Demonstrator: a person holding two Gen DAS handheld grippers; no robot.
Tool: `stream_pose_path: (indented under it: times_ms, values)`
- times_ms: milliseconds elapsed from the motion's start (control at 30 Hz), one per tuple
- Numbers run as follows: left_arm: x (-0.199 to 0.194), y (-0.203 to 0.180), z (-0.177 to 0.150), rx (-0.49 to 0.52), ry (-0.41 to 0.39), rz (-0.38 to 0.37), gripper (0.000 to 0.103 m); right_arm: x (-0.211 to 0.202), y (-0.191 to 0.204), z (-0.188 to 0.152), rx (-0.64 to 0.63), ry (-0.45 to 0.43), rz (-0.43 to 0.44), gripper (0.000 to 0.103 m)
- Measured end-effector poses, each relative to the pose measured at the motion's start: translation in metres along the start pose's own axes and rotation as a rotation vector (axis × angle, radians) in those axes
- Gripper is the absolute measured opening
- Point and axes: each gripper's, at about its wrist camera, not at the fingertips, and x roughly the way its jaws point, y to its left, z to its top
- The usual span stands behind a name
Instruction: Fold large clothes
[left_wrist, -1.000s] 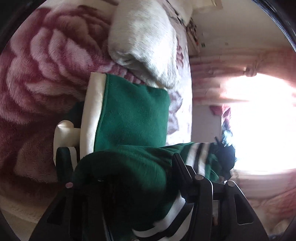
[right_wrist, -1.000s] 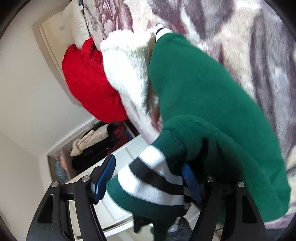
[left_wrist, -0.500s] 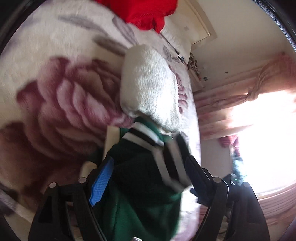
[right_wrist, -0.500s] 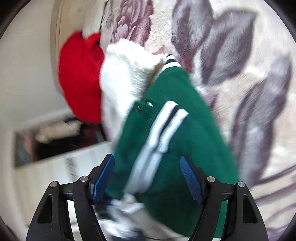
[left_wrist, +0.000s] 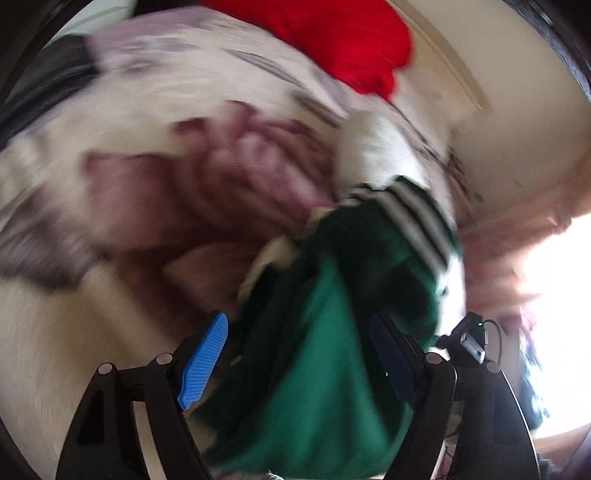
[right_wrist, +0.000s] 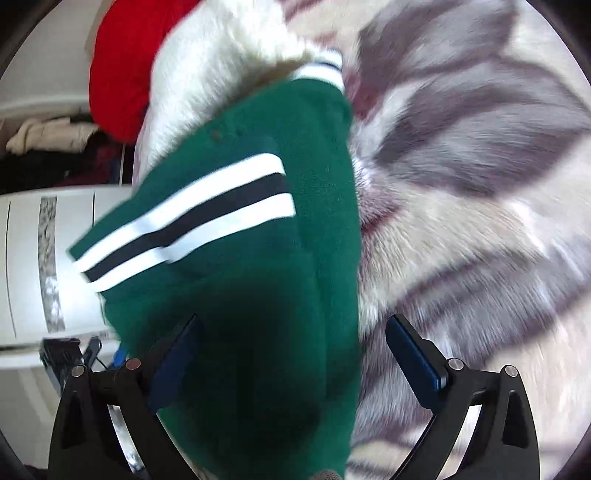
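A green jacket with white and black striped bands lies folded on the flowered blanket. A cream sleeve peeks out at its left edge in the blurred left wrist view. My left gripper hangs open just above the green cloth, and its pads do not press it. My right gripper is over the jacket's near end. Its jaws are opening, with the green cloth lying loose between them nearer the left finger.
A folded white fluffy garment lies just beyond the jacket, and a red garment lies behind that by the headboard. A white cabinet stands beside the bed. A bright window with pink curtains is off to the right.
Both grippers were shut on bunched green cloth a second ago and have let it go. The striped hem has dropped flat onto the jacket. Both views swung over the bed.
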Motion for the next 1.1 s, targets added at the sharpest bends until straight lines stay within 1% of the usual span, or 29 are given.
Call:
stream_pose_path:
  times_ms: [100,133,200,233,267,300,333,367,400,433,467,533,633,667,700,733,767,800,833,900,933,967,1033,1067,1100]
  values:
    - [-0.018,0.015,-0.028,-0.089,-0.084,0.064,0.078,0.03,-0.011,0.022,-0.024,0.079,0.098,0.103]
    - [-0.022,0.02,-0.037,-0.119,-0.103,0.075,0.078,0.038,-0.012,0.028,-0.038,0.101,0.135,0.103]
    - [-0.025,0.026,-0.051,-0.174,-0.116,0.101,0.078,0.044,-0.015,0.037,-0.012,0.11,0.195,0.103]
    - [-0.025,0.031,-0.061,-0.213,-0.118,0.108,0.078,0.045,-0.014,0.04,-0.007,0.1,0.233,0.103]
    - [-0.026,0.031,-0.066,-0.229,-0.117,0.114,0.078,0.045,-0.011,0.04,-0.017,0.089,0.251,0.102]
    - [-0.027,0.033,-0.073,-0.242,-0.119,0.129,0.078,0.045,-0.007,0.038,-0.033,0.083,0.252,0.088]
    - [-0.03,0.032,-0.079,-0.242,-0.122,0.142,0.078,0.042,-0.007,0.034,-0.041,0.057,0.238,0.062]
    - [-0.034,0.032,-0.085,-0.242,-0.126,0.156,0.078,0.036,-0.012,0.027,-0.001,0.021,0.231,0.052]
    - [-0.039,0.032,-0.09,-0.244,-0.13,0.17,0.078,0.027,-0.023,0.016,0.086,-0.019,0.258,0.043]
    - [-0.043,0.033,-0.094,-0.247,-0.131,0.18,0.078,0.015,-0.035,0.002,0.17,-0.065,0.279,0.037]
    - [-0.047,0.033,-0.097,-0.249,-0.13,0.187,0.078,0.001,-0.045,-0.017,0.238,-0.123,0.299,0.036]
    - [-0.057,0.035,-0.1,-0.262,-0.132,0.202,0.078,-0.027,-0.066,-0.065,0.395,-0.233,0.334,0.035]
    - [-0.073,0.034,-0.101,-0.255,-0.128,0.204,0.078,-0.061,-0.099,-0.167,0.694,-0.361,0.363,0.035]
    - [-0.076,0.033,-0.1,-0.247,-0.124,0.201,0.078,-0.068,-0.108,-0.205,0.801,-0.371,0.377,0.035]
    - [-0.077,0.032,-0.099,-0.238,-0.12,0.2,0.078,-0.07,-0.114,-0.239,0.877,-0.364,0.375,0.036]
    - [-0.079,0.03,-0.097,-0.221,-0.114,0.196,0.078,-0.069,-0.121,-0.269,0.933,-0.345,0.374,0.039]
    - [-0.078,0.029,-0.095,-0.21,-0.106,0.196,0.078,-0.066,-0.127,-0.285,0.95,-0.316,0.359,0.043]
    - [-0.077,0.026,-0.094,-0.195,-0.087,0.203,0.078,-0.061,-0.136,-0.295,0.946,-0.265,0.319,0.053]
    - [-0.075,0.022,-0.093,-0.18,-0.071,0.2,0.078,-0.059,-0.144,-0.3,0.945,-0.22,0.284,0.066]
    - [-0.075,0.013,-0.093,-0.153,-0.057,0.188,0.078,-0.058,-0.159,-0.302,0.925,-0.104,0.218,0.068]
    - [-0.076,0.004,-0.094,-0.132,-0.048,0.184,0.078,-0.066,-0.163,-0.302,0.891,-0.059,0.207,0.068]
    - [-0.078,-0.001,-0.096,-0.121,-0.04,0.183,0.078,-0.077,-0.164,-0.302,0.859,-0.037,0.2,0.068]
    - [-0.083,-0.018,-0.101,-0.098,-0.009,0.199,0.078,-0.105,-0.161,-0.299,0.758,0.037,0.142,0.068]
    - [-0.085,-0.023,-0.103,-0.093,-0.006,0.2,0.078,-0.122,-0.156,-0.298,0.705,0.046,0.131,0.068]
    - [-0.087,-0.032,-0.107,-0.085,-0.003,0.215,0.078,-0.138,-0.149,-0.295,0.645,0.066,0.086,0.07]
